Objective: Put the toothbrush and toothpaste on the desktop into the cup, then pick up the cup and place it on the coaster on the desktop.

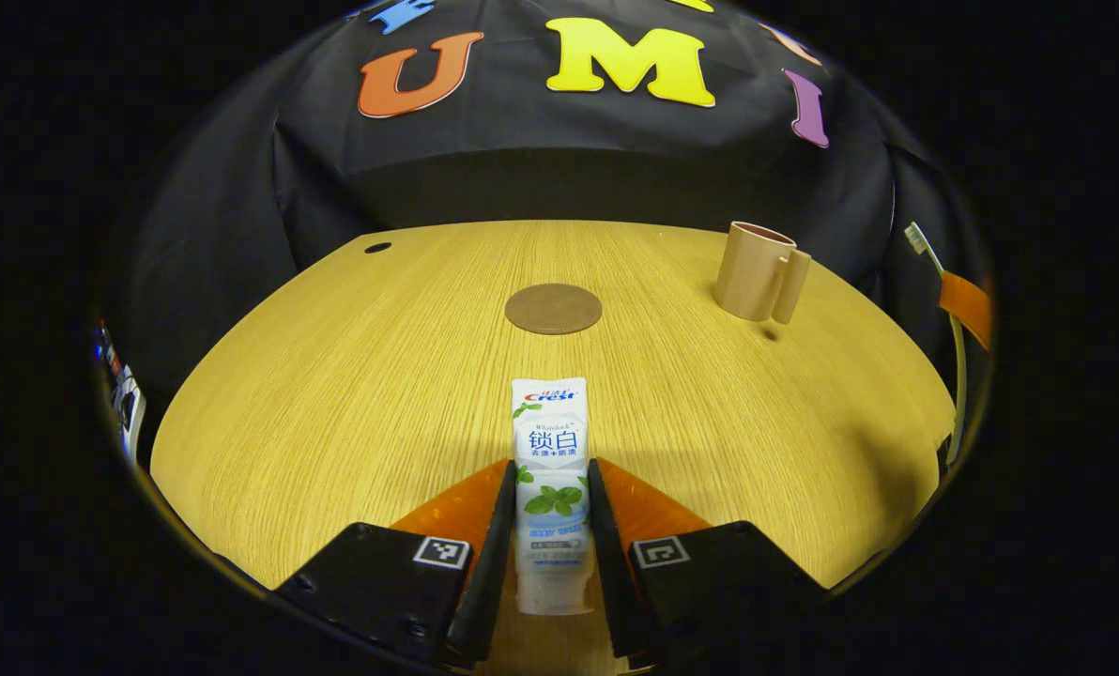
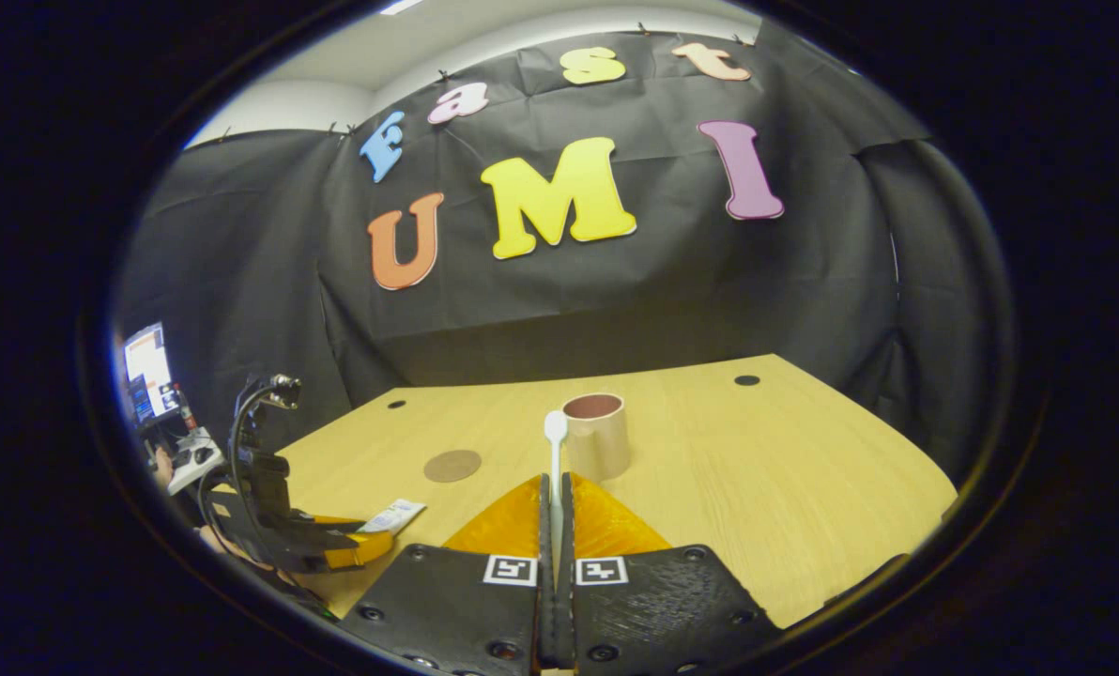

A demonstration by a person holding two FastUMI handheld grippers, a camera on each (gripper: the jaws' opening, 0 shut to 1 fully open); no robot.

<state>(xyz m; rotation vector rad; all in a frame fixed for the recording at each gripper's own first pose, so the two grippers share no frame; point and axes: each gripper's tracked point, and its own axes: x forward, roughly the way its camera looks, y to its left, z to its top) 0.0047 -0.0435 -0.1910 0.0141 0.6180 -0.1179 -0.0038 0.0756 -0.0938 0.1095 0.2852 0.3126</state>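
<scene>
Coaster (image 1: 553,308) lies left of cup (image 1: 758,271) (desk (image 1: 334,376)).

Beige cup (image 1: 755,270), brown coaster (image 1: 553,308), seemingly pale-green toothbrush (image 1: 956,357).

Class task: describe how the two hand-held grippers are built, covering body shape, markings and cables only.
The left gripper has two blocky black bodies, each carrying a small square black-and-white marker tag. The right gripper is built the same: studded black blocks with screws and one square tag each. In the right gripper view, the left gripper appears farther off with black cables looping over a black frame.
</scene>
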